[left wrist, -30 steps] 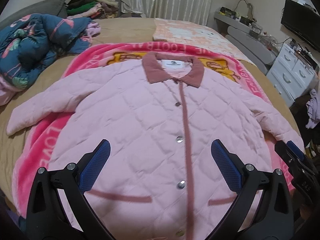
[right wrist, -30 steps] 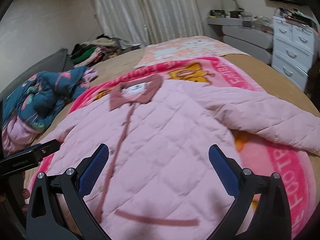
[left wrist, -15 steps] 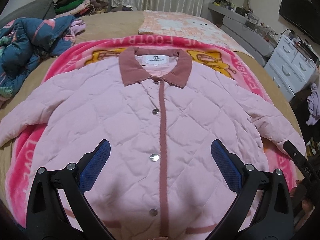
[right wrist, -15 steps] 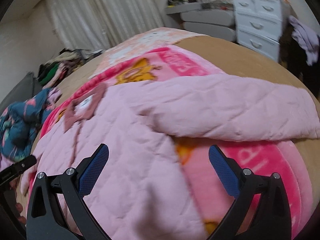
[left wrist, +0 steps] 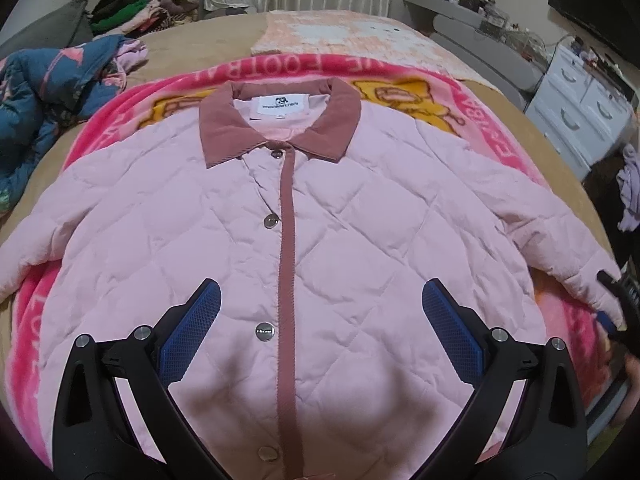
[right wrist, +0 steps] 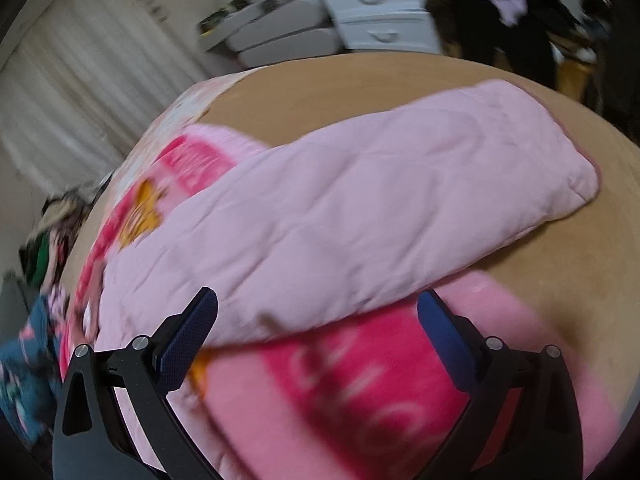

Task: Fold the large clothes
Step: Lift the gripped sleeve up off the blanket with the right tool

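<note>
A pink quilted jacket (left wrist: 344, 232) with a dusty-rose collar (left wrist: 276, 120) lies face up and buttoned on a pink blanket (left wrist: 508, 140) spread over the bed. My left gripper (left wrist: 320, 308) hovers open over the jacket's lower front, straddling the button placket. In the right wrist view, blurred by motion, the jacket's right sleeve (right wrist: 380, 204) stretches across the frame to its cuff (right wrist: 576, 176). My right gripper (right wrist: 316, 320) is open just in front of the sleeve's lower edge, holding nothing. The right gripper's tip (left wrist: 616, 300) also shows beside that cuff in the left wrist view.
A blue patterned quilt (left wrist: 44, 92) is heaped at the left of the bed, and a clothes pile (left wrist: 140, 8) sits beyond it. White drawers (left wrist: 580, 108) and a cluttered shelf (left wrist: 472, 4) stand on the right. Tan sheet (right wrist: 400, 88) rings the blanket.
My left gripper has moved forward up the jacket toward the collar. My right gripper has swung right, from over the jacket body to the right sleeve near the cuff. Both stay open.
</note>
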{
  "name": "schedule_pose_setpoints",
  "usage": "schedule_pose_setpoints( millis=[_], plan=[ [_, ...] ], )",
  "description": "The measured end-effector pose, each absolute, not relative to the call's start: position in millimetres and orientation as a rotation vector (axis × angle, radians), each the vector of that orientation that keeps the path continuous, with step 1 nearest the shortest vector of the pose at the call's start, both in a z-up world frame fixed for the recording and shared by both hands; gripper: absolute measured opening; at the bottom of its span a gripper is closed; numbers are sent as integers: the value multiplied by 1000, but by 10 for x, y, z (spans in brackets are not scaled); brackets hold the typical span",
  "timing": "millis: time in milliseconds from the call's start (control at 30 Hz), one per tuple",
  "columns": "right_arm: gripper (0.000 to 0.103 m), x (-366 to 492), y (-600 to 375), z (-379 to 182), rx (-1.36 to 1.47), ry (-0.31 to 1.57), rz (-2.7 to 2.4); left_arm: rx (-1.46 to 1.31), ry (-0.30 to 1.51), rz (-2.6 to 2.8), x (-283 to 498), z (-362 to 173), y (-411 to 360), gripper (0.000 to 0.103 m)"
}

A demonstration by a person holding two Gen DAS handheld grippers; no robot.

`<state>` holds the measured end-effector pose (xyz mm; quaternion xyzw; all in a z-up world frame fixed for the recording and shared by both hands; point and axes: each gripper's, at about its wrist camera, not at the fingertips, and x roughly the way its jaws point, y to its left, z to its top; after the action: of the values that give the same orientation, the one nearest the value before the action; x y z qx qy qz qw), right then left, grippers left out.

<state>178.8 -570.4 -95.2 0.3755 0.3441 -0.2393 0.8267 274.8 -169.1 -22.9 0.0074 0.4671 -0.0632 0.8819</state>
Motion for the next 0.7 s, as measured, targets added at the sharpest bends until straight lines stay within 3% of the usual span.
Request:
schedule_pose_setpoints(
  millis=[333, 400, 433, 500, 533, 600, 700],
  plan=[
    [99, 1710, -6444, -1270, 985, 658, -670, 24, 979, -104, 2794, -225, -1647, 95],
    [95, 1693, -6526, -1287, 1004, 633, -667, 21, 976, -92, 2803, -199, -1600, 95],
    [91, 1691, -6563, -1274, 1009, 615, -663, 19, 975, -82, 2810, -177, -1564, 95],
    [62, 1701, -6608, -1204, 995, 582, -642, 15, 973, -77, 2819, -146, -1519, 95],
    [55, 1716, -6627, -1158, 981, 567, -623, 14, 971, -74, 2825, -124, -1487, 95],
    [33, 1743, -6619, -991, 929, 527, -576, 15, 966, -66, 2837, -87, -1429, 95],
    [26, 1807, -6527, -654, 820, 479, -520, 23, 967, -49, 2890, -38, -1326, 95]
  ],
)
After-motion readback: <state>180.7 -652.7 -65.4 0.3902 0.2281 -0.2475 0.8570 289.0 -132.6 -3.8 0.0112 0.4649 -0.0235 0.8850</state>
